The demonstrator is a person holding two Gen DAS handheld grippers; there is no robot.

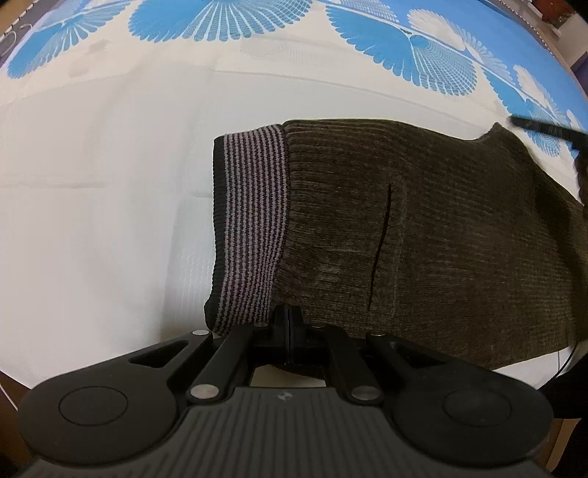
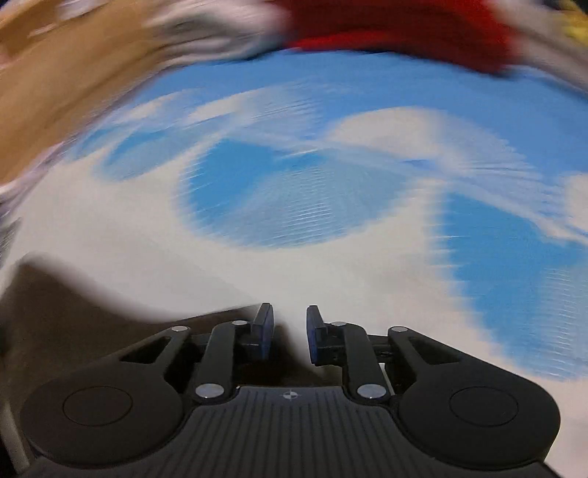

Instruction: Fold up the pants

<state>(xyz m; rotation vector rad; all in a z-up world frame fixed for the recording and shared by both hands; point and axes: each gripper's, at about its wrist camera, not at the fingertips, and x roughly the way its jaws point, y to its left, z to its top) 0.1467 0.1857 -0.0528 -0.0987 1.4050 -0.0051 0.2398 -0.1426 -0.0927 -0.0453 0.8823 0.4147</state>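
Observation:
The brown ribbed pants (image 1: pixel 422 235) lie flat on the white and blue bed sheet (image 1: pixel 103 206), with the striped grey-and-black waistband (image 1: pixel 250 228) at their left end. My left gripper (image 1: pixel 290 323) is shut at the near edge of the pants beside the waistband; whether cloth is pinched between its closed fingers is hidden. In the blurred right wrist view, my right gripper (image 2: pixel 290 331) is open and empty above the sheet, with a brown corner of the pants (image 2: pixel 73 312) to its lower left. Part of the right gripper (image 1: pixel 551 132) shows at the far right of the left wrist view.
The sheet (image 2: pixel 275 191) has large blue fan patterns toward the back. A red cloth (image 2: pixel 397 33) and a brown surface (image 2: pixel 62 73) show blurred beyond the sheet in the right wrist view. A brown surface edge shows at the left wrist view's lower corners.

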